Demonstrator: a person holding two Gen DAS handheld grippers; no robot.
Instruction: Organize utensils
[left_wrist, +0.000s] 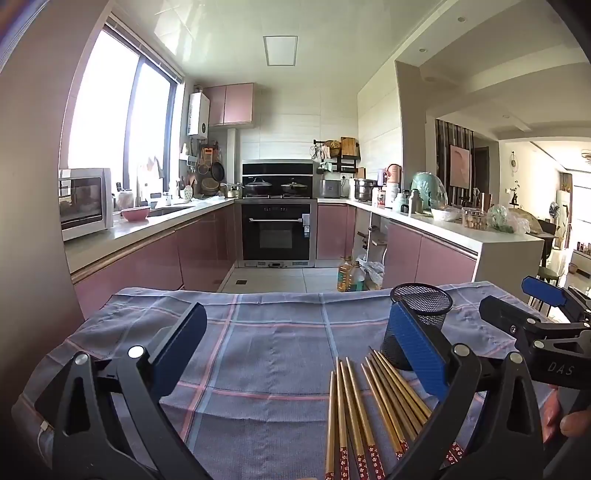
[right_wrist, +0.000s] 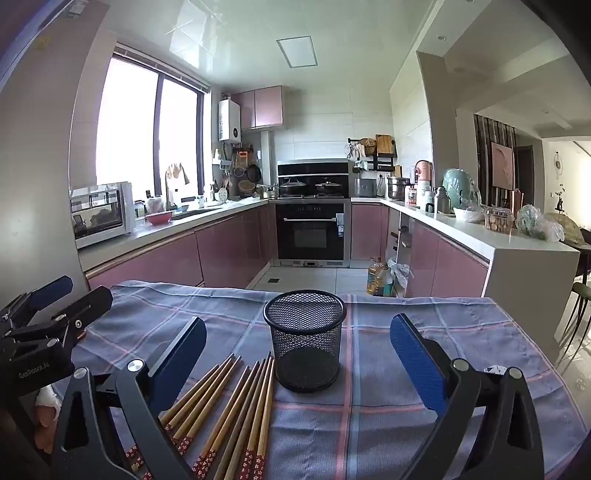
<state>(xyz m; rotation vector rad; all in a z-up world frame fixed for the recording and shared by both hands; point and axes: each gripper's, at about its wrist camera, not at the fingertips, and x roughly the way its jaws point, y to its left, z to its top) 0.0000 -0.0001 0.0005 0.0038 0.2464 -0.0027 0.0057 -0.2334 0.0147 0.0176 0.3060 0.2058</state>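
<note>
A checked blue cloth (right_wrist: 424, 406) covered the worktop. Near its far edge stood an upright black mesh holder (right_wrist: 305, 339), nothing visible inside it. Just left of the holder, and nearer, lay a loose fan of wooden chopsticks (right_wrist: 236, 410), their red flowered ends pointing near, their tips almost touching the holder's base. The left gripper (left_wrist: 295, 350) hung over the left of the cloth, jaws wide apart and holding nothing. The right gripper (right_wrist: 299, 354) faced the holder, jaws likewise spread wide and empty, with the holder between them farther off.
</note>
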